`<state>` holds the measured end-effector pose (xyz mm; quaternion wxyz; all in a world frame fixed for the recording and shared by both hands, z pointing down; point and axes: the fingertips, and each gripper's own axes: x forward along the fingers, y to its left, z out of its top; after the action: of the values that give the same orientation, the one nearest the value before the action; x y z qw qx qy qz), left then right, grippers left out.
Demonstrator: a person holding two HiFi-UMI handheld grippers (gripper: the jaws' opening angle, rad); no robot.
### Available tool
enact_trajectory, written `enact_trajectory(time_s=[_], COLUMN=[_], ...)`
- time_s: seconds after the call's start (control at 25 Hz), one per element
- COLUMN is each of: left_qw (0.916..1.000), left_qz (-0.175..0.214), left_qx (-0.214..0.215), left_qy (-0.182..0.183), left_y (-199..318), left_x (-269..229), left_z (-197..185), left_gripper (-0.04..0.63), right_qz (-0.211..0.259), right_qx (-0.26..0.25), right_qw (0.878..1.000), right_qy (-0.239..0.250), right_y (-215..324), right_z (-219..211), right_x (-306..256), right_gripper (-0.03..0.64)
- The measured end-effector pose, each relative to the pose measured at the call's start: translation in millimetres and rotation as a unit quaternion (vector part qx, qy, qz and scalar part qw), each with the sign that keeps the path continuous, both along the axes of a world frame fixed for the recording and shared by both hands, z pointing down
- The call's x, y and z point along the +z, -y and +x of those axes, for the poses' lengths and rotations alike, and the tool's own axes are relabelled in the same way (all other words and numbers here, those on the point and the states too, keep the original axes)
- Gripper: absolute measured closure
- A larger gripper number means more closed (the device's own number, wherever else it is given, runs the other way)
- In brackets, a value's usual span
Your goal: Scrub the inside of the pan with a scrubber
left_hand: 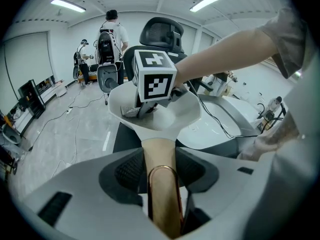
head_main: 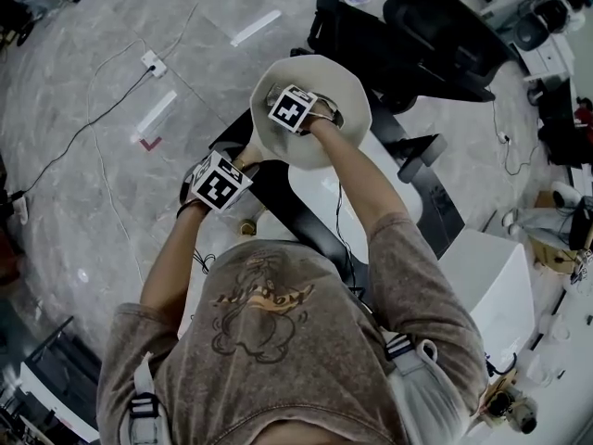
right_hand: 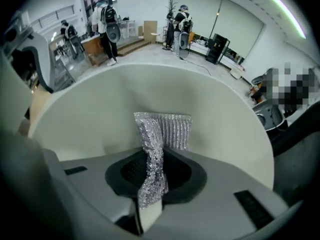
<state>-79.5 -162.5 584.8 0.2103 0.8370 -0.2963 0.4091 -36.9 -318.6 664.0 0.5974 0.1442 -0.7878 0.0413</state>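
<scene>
Right claw pinches the scrubber against the pan floor.

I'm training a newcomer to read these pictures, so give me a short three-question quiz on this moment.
1. True or false: the left tool is clamped on the handle of the pan.
2. What does the right tool hold? A) a scrubber B) a spoon C) nothing
3. In the head view, which tool reaches into the pan?

Key: 1 true; 2 A; 3 the right tool.
</scene>
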Motion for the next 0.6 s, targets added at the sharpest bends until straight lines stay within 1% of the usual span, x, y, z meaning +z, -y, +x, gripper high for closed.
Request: enact_trajectory(time_s=[0.08, 0.12, 0.28, 0.4, 0.44, 0.52, 0.6], left_qw=[1.0, 1.0, 1.0, 1.0, 1.0, 1.0, 1.0], left_qz=[0.0, 0.0, 0.0, -0.003, -0.004, -0.005, -0.006], left_qx=[-0.003, -0.004, -0.006, -0.007, -0.007, -0.005, -0.006], left_qy=[0.0, 0.0, -0.004, -0.004, -0.004, -0.004, -0.004], left_y=[-1, -1, 0, 0, 0, 0, 0], left_x=[0, 0, 0, 0, 0, 0, 1], left_z=[0, 0, -1, 0, -1, -2, -3], left_gripper=[0.388, 0.388, 0.387, 0.388, 0.388, 0.388, 0.388], right_qz=[0.024, 0.029, 0.018, -0.006, -0.018, -0.049, -0.082], right_qx=[-0.011, -0.008, 0.023, 0.058, 0.069, 0.088, 0.091], right_qw=[0.999, 0.999, 0.998, 0.992, 0.99, 0.987, 0.985], right_qy=[-0.026, -0.034, -0.059, -0.113, -0.124, -0.128, -0.124], right_y=[14, 20, 34, 34, 31, 20, 4], right_z=[14, 22, 57, 98, 110, 123, 127], right_x=[4, 5, 6, 2, 1, 2, 4], right_gripper=[0.537, 0.537, 0.537, 0.537, 0.537, 0.537, 0.537])
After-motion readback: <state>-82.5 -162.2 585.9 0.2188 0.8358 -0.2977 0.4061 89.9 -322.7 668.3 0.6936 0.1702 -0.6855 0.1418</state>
